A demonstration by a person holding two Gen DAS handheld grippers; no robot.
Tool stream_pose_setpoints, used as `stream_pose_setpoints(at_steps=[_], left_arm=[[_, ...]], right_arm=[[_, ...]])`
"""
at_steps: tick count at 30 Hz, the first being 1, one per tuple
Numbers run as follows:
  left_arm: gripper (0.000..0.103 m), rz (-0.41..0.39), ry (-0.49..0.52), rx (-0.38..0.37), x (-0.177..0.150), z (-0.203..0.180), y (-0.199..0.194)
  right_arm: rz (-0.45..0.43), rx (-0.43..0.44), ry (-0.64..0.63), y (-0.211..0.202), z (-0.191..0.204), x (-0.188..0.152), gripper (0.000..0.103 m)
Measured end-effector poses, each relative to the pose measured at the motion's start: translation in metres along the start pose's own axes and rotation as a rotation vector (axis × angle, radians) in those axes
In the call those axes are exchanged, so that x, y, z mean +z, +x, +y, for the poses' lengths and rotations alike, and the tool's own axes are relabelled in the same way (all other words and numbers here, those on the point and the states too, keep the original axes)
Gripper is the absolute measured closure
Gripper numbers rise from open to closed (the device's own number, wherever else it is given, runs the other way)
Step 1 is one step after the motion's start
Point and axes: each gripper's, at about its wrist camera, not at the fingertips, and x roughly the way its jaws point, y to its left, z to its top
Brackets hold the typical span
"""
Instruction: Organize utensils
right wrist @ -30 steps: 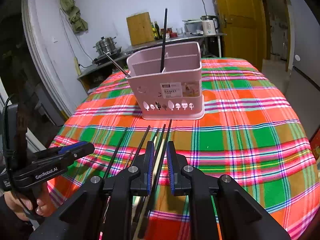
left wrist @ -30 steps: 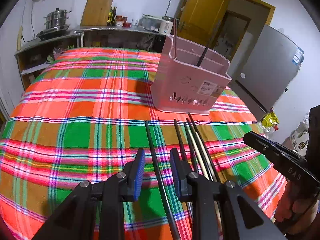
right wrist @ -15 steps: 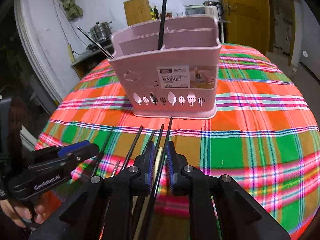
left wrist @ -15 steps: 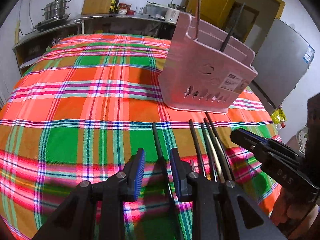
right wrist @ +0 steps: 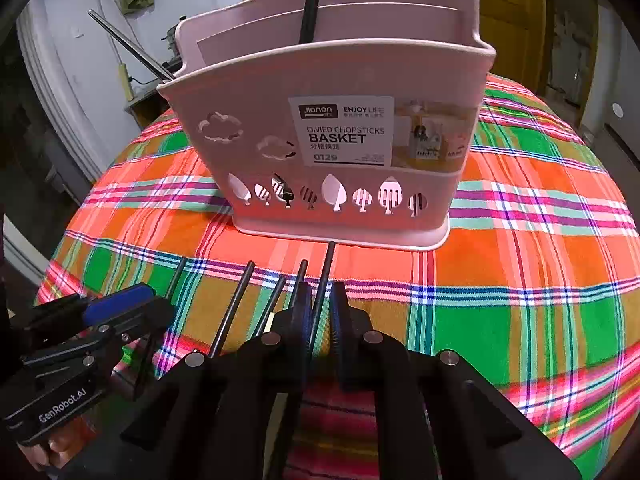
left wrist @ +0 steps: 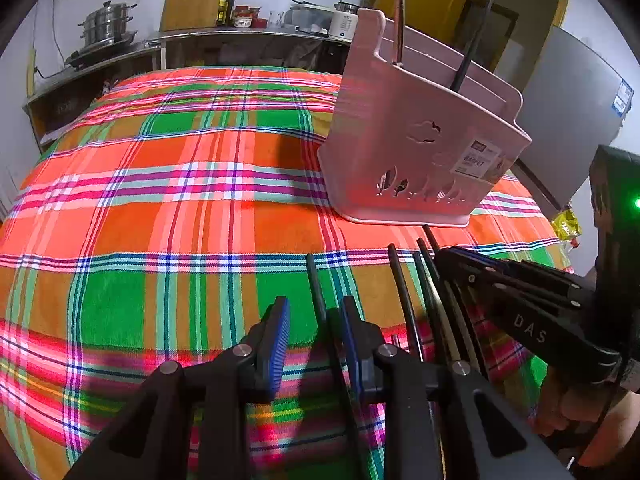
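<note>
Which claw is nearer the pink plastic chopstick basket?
Right. The right claw sits just before the pink plastic chopstick basket, closing around a black chopstick; the left claw hangs farther back, off its corner.

The near ends of the chopsticks (right wrist: 236,308) on the checked cloth (right wrist: 520,264) run under the two grippers and out of sight. Inside the pink basket (right wrist: 256,152), the lower part of the black chopstick (right wrist: 310,4) is hidden by the wall, and its top is cut off by the picture's edge. The small print on the basket's label (left wrist: 476,160) blurs in the left view.
</note>
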Motion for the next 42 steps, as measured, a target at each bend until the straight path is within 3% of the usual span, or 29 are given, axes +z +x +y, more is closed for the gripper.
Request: stream_pose_setpoints(at_steps=[7, 23, 25, 30, 42], left_arm=[[0.089, 0.007, 0.006, 0.032, -0.002, 0.000, -0.001], [0.090, 0.049, 0.059, 0.049, 0.008, -0.005, 0.008], [0.095, 0.046, 0.052, 0.048, 0.008, -0.004, 0.007], [0.097, 0.056, -0.004, -0.012, 0.010, 0.006, 0.002], [0.098, -0.029, 0.038, -0.071, 0.032, -0.016, -0.051]], right_arm=[[0.016, -0.006, 0.013, -0.005, -0.010, -0.004, 0.096], [0.070, -0.042, -0.007, -0.003, -0.010, 0.000, 0.096], [0.068, -0.040, -0.006, -0.003, -0.011, 0.000, 0.096], [0.056, -0.024, 0.006, -0.008, -0.010, 0.001, 0.096], [-0.043, 0.021, 0.024, -0.058, -0.015, 0.013, 0.097]])
